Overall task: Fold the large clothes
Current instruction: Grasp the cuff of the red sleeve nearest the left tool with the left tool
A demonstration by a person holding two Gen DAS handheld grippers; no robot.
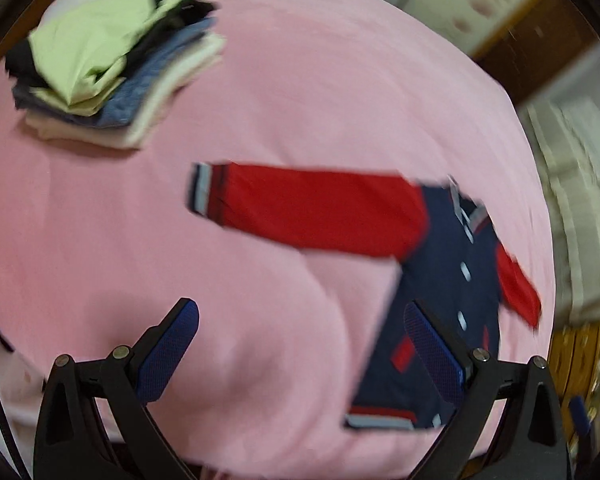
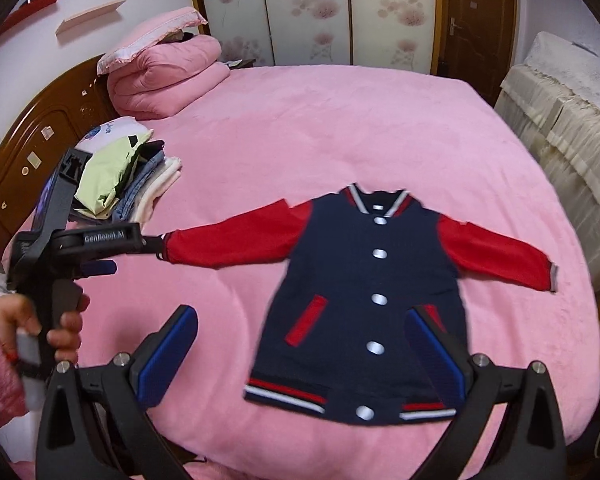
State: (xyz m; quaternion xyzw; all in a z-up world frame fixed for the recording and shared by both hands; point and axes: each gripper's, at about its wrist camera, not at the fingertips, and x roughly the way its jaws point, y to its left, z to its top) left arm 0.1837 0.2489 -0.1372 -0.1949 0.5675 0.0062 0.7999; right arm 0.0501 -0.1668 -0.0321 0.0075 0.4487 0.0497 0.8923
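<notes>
A navy jacket point(image 2: 374, 280) with red sleeves and white snap buttons lies flat, front up, on the pink bed point(image 2: 340, 128), both sleeves spread out. In the left wrist view the jacket point(image 1: 440, 280) lies to the right, its red sleeve point(image 1: 312, 208) stretched left. My left gripper point(image 1: 300, 356) is open and empty above the bed; in the right wrist view it point(image 2: 100, 256) hovers by the left sleeve's cuff point(image 2: 168, 246). My right gripper point(image 2: 304, 360) is open and empty above the jacket's lower hem.
A stack of folded clothes point(image 2: 128, 184) with a light green piece on top sits at the bed's left; it also shows in the left wrist view point(image 1: 112, 60). A folded pink quilt point(image 2: 168, 76) and pillow lie at the head. A cloth-covered cabinet point(image 2: 568, 128) stands right.
</notes>
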